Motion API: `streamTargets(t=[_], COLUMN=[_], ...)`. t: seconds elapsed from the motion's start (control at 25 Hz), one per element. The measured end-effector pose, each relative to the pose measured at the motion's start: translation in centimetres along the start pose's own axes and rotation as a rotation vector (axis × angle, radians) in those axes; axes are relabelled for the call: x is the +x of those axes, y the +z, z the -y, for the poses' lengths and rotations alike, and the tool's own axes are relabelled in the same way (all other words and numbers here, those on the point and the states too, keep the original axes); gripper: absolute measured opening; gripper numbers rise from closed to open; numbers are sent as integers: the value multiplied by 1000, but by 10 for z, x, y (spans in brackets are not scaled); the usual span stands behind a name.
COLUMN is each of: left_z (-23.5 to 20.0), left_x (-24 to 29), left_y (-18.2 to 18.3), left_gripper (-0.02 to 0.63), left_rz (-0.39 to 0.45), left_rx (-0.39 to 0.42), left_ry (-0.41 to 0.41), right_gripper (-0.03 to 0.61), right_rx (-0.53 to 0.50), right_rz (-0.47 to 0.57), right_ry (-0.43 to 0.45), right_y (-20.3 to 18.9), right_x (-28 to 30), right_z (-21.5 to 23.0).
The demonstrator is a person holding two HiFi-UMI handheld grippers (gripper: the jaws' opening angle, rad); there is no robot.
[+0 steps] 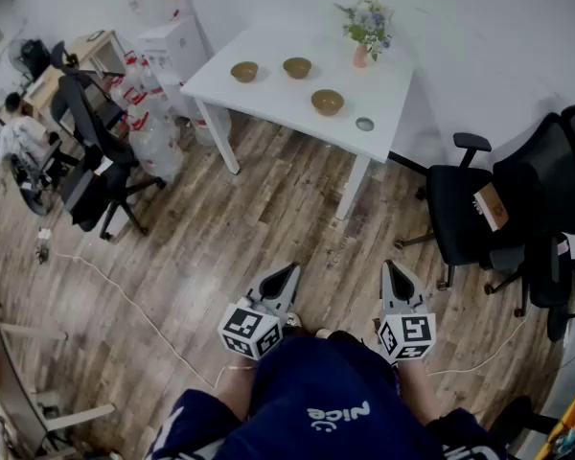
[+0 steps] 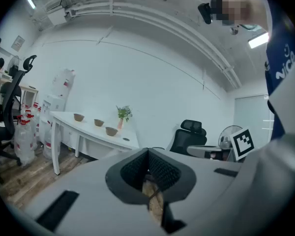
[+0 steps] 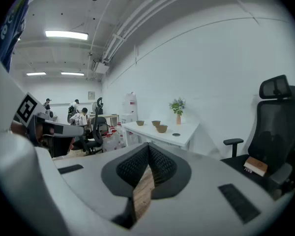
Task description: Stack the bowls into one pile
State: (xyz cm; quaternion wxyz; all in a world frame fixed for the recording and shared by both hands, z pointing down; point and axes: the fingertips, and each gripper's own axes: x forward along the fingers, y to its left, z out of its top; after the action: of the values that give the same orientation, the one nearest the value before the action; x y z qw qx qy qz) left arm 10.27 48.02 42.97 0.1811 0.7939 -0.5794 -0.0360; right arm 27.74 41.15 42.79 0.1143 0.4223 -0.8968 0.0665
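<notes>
Left claw (image 1: 289, 269) and right claw (image 1: 393, 266) side by side, both pinched closed, empty. Three bowls (image 1: 297, 67) sit apart from each other on the white table (image 1: 268, 99), well ahead of both claws.

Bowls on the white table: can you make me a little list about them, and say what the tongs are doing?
bowls: three brown ones: left bowl, middle bowl, right bowl
stacked: no, each stands apart
table: white table
also on it: vase of flowers, small round grey thing
left tongs: shut, empty, not at the table
right tongs: shut, empty, not at the table
</notes>
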Motion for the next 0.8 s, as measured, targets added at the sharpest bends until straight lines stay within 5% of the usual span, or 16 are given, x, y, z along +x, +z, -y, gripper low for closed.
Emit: streamTargets(t=[0.32,0.8], left_z=[-19,-29], left_x=[-9,-18], left_y=[6,9], left_gripper=[17,18], left_rz=[21,63], left_rx=[8,-7], left_ry=[42,-67], right_gripper=[21,23], right_rx=[-3,45], right_rz=[-5,45], right_ry=[10,-62], right_y=[-2,-10], right_x=[3,9], right_z=[-22,-38])
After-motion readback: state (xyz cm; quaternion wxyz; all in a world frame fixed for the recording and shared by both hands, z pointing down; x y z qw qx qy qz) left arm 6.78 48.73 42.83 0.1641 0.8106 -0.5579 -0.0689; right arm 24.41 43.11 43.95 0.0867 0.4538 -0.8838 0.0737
